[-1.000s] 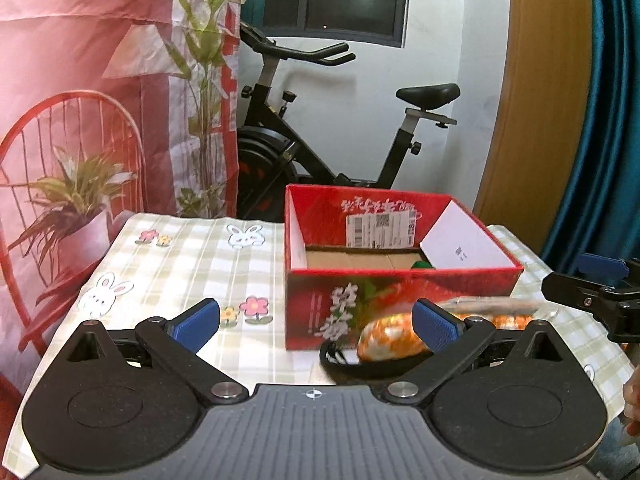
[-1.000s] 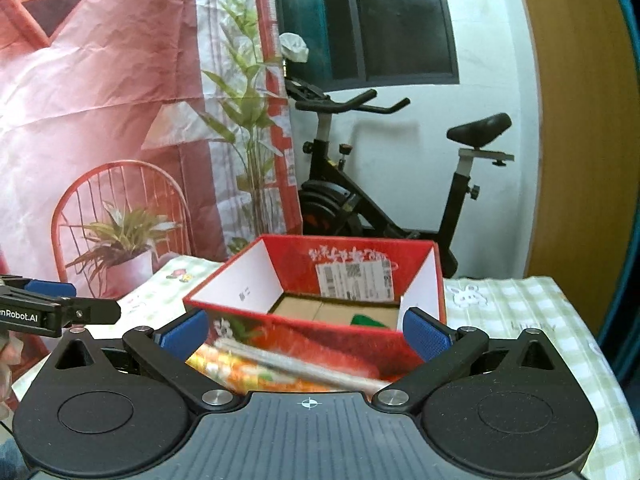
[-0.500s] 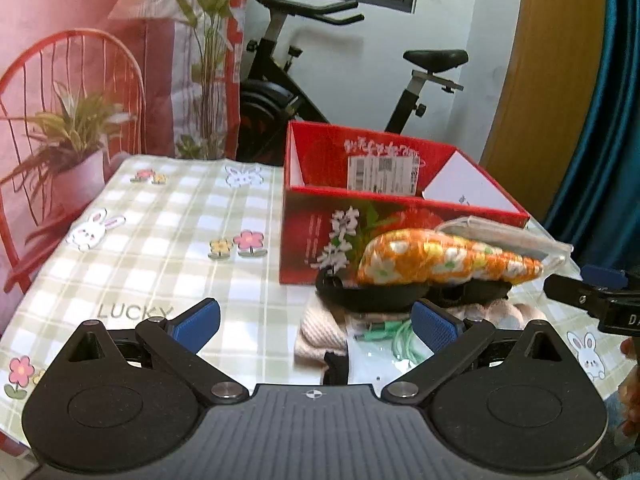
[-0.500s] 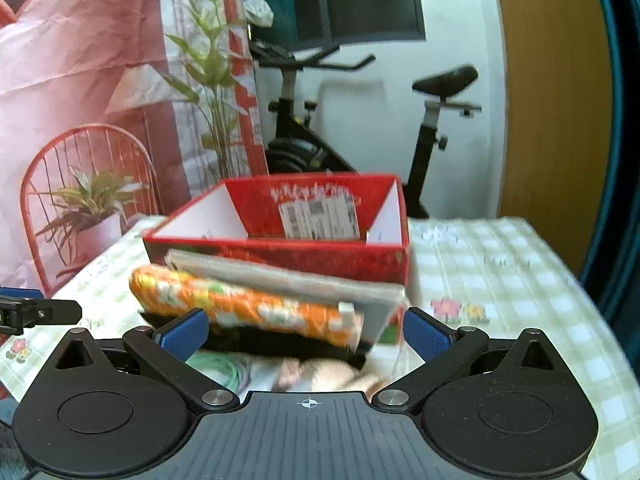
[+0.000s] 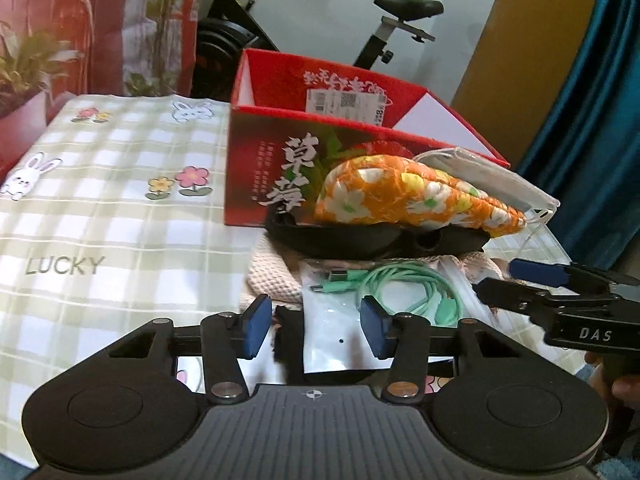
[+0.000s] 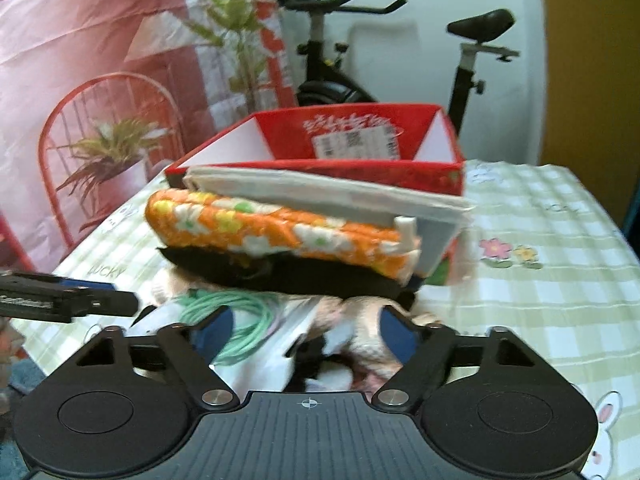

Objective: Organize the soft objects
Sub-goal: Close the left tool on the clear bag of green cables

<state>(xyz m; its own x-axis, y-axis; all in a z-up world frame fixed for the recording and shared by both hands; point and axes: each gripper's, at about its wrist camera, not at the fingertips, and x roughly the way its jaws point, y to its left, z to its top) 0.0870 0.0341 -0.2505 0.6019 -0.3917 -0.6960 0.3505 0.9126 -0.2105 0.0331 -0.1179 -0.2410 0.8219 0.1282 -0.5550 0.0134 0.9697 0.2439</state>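
While the table point(image 5: 92, 216) with its checked cloth carries everything, the red box point(image 5: 256, 160) stands toward its far side, open at the top, and the pile of soft things lies just in front of the box wall, not in it. Uppermost is a flat white pack point(image 6: 320, 196), leaning on the box; under it the orange floral pouch point(image 5: 408, 200) rests on a black piece point(image 5: 360, 240), and below these a pink knit cloth point(image 5: 272, 280) and a clear bag with a green cable point(image 5: 412, 288). The pouch's long axis runs across the box front, roughly level, its rounded end toward the left and its narrow end toward the right in the left wrist view. The left gripper point(image 5: 314, 326) hangs low at the near edge of the pile, jaws partly apart and holding nothing, with the bag's corner between them. The right gripper point(image 6: 306, 330), blurred, is also parted and empty, with cable and knit cloth between its fingers. My judgement is that the pile is the risk: a pinch at the bottom layer would likely drag the bag or cloth out and tip the pouch and pack off the black piece. The cable could snag a finger, and the two grippers, near one another, could collide.
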